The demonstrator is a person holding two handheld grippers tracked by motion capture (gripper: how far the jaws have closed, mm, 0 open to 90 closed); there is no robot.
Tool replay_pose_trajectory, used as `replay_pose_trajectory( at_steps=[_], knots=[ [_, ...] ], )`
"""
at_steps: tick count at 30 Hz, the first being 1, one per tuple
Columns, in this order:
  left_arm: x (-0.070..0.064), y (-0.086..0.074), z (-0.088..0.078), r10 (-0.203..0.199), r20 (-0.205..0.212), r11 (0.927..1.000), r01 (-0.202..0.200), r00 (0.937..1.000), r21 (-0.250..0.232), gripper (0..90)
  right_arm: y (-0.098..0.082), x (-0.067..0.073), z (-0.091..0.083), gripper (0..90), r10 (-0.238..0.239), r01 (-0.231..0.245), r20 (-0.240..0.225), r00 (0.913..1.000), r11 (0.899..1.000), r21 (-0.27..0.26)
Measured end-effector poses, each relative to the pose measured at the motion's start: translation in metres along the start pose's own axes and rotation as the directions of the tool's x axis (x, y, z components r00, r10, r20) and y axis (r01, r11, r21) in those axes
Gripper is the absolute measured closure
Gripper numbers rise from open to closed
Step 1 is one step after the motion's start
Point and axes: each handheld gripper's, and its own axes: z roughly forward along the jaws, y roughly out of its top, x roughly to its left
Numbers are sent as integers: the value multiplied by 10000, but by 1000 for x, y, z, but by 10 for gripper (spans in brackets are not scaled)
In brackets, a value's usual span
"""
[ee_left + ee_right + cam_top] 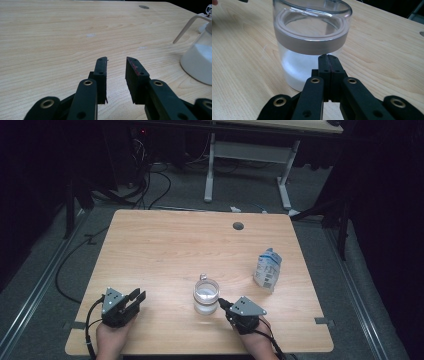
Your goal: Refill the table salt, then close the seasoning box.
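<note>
A clear glass jar (206, 295) with a grey band and a lid stands near the table's front middle; white powder fills its lower part (297, 67). My right gripper (223, 303) sits just right of it, shut, its jaws pressed together with nothing between them and the tips right at the jar's wall (328, 57). My left gripper (139, 296) rests near the front left corner, open with a narrow gap and nothing between the jaws (116, 60). In the left gripper view the jar (197, 60) stands off to the right with a thin wire bail.
A crumpled plastic water bottle (268, 269) lies to the right of the jar. A round cable hole (238, 226) sits near the table's far edge. Beyond the wooden table (165, 245) are cables on the floor and a white desk frame (247, 155).
</note>
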Motion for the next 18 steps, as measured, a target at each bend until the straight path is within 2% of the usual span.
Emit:
replay_pose_trajectory(
  at_steps=[18],
  knots=[
    [0, -1, -1, -3, 9, 10000, 3, 10000, 14, 712, 2, 10, 2, 899, -153, 151, -288, 9995, 9999, -63]
  ],
)
